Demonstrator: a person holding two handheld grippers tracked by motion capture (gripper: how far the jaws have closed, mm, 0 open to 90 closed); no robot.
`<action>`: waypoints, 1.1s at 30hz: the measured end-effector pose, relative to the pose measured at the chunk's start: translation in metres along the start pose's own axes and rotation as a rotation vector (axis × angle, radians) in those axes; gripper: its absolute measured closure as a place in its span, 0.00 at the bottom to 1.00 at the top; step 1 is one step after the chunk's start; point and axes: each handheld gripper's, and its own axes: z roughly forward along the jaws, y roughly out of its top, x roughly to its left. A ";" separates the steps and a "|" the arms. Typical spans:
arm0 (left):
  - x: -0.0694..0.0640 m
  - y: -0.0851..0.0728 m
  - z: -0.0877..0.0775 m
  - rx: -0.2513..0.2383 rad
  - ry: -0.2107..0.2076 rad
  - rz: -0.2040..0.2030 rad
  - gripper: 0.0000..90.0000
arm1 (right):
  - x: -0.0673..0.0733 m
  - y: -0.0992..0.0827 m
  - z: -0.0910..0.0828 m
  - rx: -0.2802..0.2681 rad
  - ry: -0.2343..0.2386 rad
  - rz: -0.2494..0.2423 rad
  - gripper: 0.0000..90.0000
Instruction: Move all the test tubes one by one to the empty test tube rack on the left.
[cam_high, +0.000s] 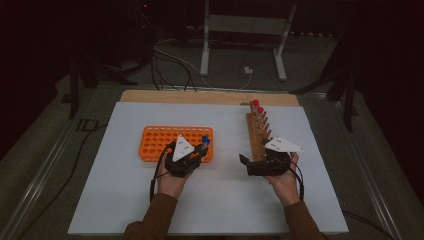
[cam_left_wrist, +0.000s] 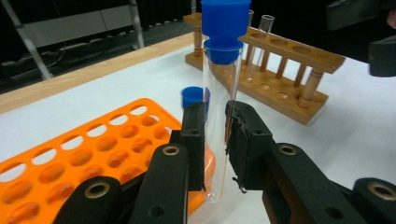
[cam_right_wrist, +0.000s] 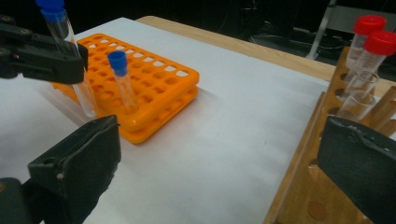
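Note:
My left gripper (cam_left_wrist: 215, 126) is shut on a clear test tube with a blue cap (cam_left_wrist: 219, 79), held upright. The tube's lower end hangs beside the right corner of the orange rack (cam_left_wrist: 93, 144). A second blue-capped tube (cam_right_wrist: 122, 79) stands in a hole of that orange rack (cam_right_wrist: 159, 88). In the high view, the left gripper (cam_high: 202, 148) is at the orange rack's (cam_high: 160, 140) front right. My right gripper (cam_right_wrist: 219, 149) is open with nothing between its jaws, close beside the near end of the wooden rack (cam_right_wrist: 303, 154). In the high view, the right gripper (cam_high: 246, 162) is at the wooden rack's (cam_high: 257, 131) near end.
Two red-capped tubes (cam_right_wrist: 369, 28) stand at the far end of the wooden rack, with uncapped clear tubes (cam_right_wrist: 357, 91) just before them. Both racks rest on a white sheet (cam_high: 225, 200) over a wooden table edge (cam_high: 210, 96). Cables and stand legs lie on the floor beyond.

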 end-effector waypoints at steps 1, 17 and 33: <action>0.001 0.000 0.000 -0.001 0.004 -0.001 0.85 | -0.001 0.000 0.000 -0.002 -0.002 0.000 0.00; 0.013 -0.002 0.011 -0.017 0.041 -0.019 0.85 | -0.005 -0.002 -0.002 -0.005 -0.007 0.017 0.00; 0.015 -0.012 0.027 0.054 0.065 -0.005 0.85 | -0.006 -0.002 -0.003 -0.006 -0.002 0.018 0.00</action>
